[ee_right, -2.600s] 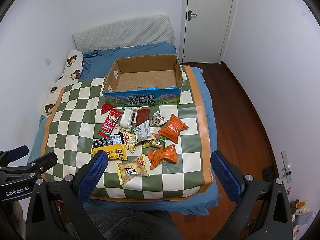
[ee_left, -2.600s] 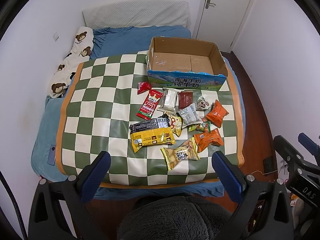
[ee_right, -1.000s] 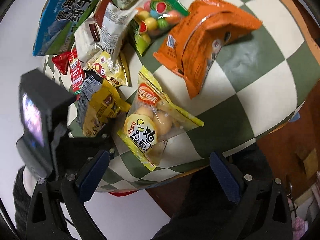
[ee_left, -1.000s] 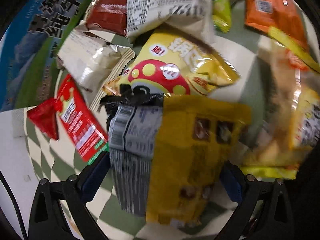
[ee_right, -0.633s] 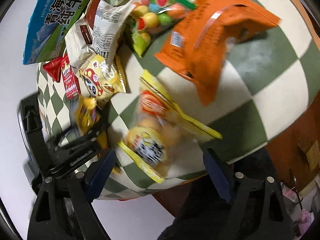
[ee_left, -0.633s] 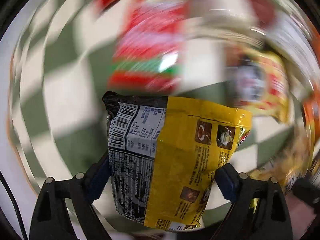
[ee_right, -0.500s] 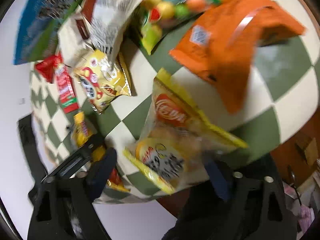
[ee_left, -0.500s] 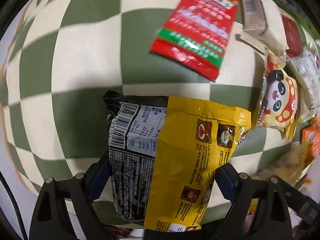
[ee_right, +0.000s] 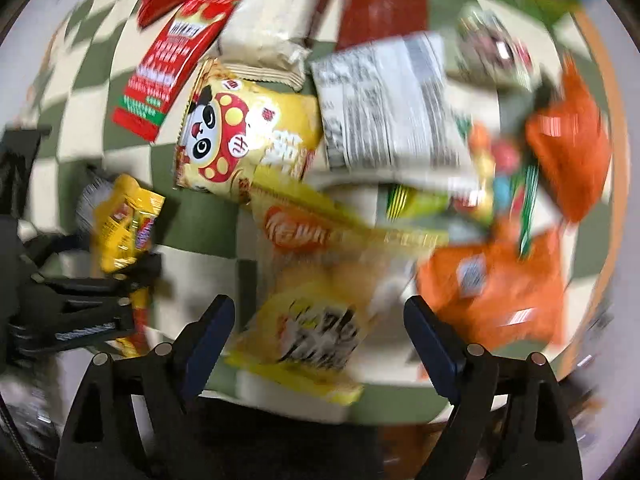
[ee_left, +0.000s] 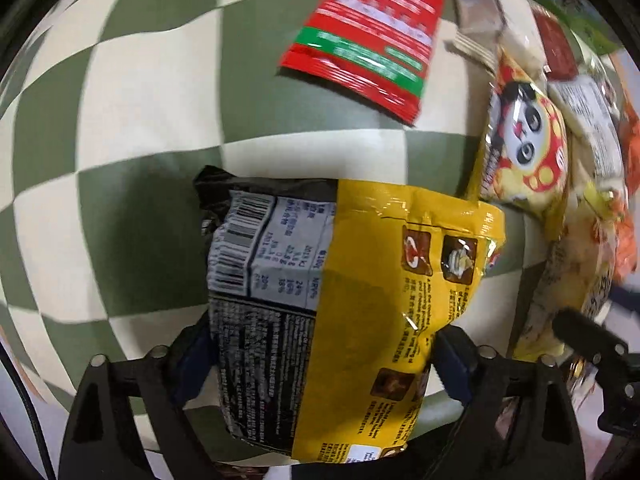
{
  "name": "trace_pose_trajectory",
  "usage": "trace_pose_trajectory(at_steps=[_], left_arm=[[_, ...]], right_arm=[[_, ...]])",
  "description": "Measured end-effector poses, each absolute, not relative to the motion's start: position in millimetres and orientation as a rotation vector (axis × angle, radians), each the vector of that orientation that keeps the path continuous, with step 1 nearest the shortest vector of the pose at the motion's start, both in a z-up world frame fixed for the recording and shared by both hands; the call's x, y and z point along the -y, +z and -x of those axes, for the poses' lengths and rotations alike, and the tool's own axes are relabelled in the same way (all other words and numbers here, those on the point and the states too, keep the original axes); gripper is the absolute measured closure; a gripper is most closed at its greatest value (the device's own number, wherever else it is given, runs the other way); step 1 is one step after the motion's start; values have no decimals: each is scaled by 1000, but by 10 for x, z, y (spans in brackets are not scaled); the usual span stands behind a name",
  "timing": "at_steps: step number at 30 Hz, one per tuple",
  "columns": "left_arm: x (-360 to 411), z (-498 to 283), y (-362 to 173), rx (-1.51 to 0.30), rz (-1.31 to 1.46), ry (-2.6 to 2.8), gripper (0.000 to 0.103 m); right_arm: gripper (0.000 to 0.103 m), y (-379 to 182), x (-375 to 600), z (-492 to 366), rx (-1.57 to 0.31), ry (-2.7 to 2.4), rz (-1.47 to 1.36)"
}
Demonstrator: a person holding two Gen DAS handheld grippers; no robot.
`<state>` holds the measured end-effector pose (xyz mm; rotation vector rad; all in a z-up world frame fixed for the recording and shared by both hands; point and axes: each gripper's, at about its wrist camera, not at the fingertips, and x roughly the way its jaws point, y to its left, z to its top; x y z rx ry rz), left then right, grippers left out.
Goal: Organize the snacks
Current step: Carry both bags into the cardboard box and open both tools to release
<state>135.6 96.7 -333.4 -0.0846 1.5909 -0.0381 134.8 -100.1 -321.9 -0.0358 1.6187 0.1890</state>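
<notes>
**Left gripper.** My left gripper (ee_left: 322, 360) points down over the green-and-cream chequered mat (ee_left: 120, 80). Its jaws have just been closing. The blue pads (ee_left: 192, 360) press on both side edges of a yellow-and-black foil snack packet (ee_left: 340, 280), which hangs between them with its barcode panel facing the camera. The right wrist view confirms this: the packet is clamped in the black frame at the left edge of the scene, clear of the mat.

**Right gripper.** My right gripper (ee_right: 318, 336) also points down, and its jaws have just been opening. A clear-and-yellow crisp bag (ee_right: 304, 320) lies on the mat between the pads. There is a visible gap to the right pad. The frame is blurred, so I cannot confirm contact at the left pad. I see no grip on the bag.

**Remaining snacks.** All of these lie on the mat, far of the grippers:
- A flat red sachet with a green band (ee_left: 372, 28) is far left.
- A yellow panda-print bag (ee_left: 524, 140) is just right of the sachet.
- A beige wrapped bar (ee_right: 276, 24) and a dark red packet (ee_right: 384, 8) lie beyond the panda-print bag.
- A white packet with printed text (ee_right: 384, 108) overlaps the centre of the pile.
- Two orange bags sit at the right, one near (ee_right: 496, 288) and one farther (ee_right: 568, 140).
</notes>
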Motion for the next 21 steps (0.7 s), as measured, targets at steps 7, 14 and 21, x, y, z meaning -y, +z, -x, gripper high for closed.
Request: trace_pose_trajectory(at_steps=[7,14,21], left_arm=[[-1056,-979,-3187,-1550,125,54,17],[-1057,-626,-2855,-1501,186,84,18],[-1197,-496,-2020,-1354,264,57,18]], right_arm=[[53,-3399,1305,-1226,-1589,43,-218],[62,-3155,1470,-1015,-1526,124,-213],[62,-2434,1839,-973,-1425,275,-237]])
